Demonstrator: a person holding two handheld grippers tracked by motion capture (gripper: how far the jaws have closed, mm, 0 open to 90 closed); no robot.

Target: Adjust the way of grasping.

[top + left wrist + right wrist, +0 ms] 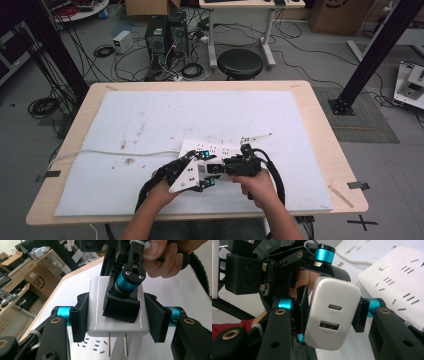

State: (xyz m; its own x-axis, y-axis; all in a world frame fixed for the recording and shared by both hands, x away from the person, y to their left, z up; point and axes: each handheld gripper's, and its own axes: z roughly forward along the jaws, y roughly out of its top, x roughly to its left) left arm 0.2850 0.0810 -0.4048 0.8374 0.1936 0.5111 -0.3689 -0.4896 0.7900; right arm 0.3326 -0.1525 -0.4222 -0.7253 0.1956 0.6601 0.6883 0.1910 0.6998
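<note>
1. The left hand-held gripper (pixel 206 176), black with turquoise joints and a white plate on top, is held low over the near middle of the tabletop (pixel 320 135), and its jaws are closed on the two opposite sides of a glossy white rectangular plastic wall charger (pixel 100 312).
2. In the left gripper view the charger is seen with two flat metal prongs (pixel 117 343) projecting from one end, towards the camera.
3. In the right gripper view the opposite face of the charger (pixel 332 315) is seen, carrying a small oval USB-C port above a larger rectangular USB-A port.
4. The right hand-held gripper (pixel 329 315), black with turquoise joints, is also clamped on the charger, so the charger is gripped by both at once, just above the white foam mat (pixel 150 120).
5. A white plastic multi-socket power strip (pixel 212 149) is lying on the mat just beyond the two grippers, with its white cable (pixel 110 152) trailing off to the left edge.
6. A black round stool (pixel 240 62) is standing on the floor beyond the far edge of the tabletop.
</note>
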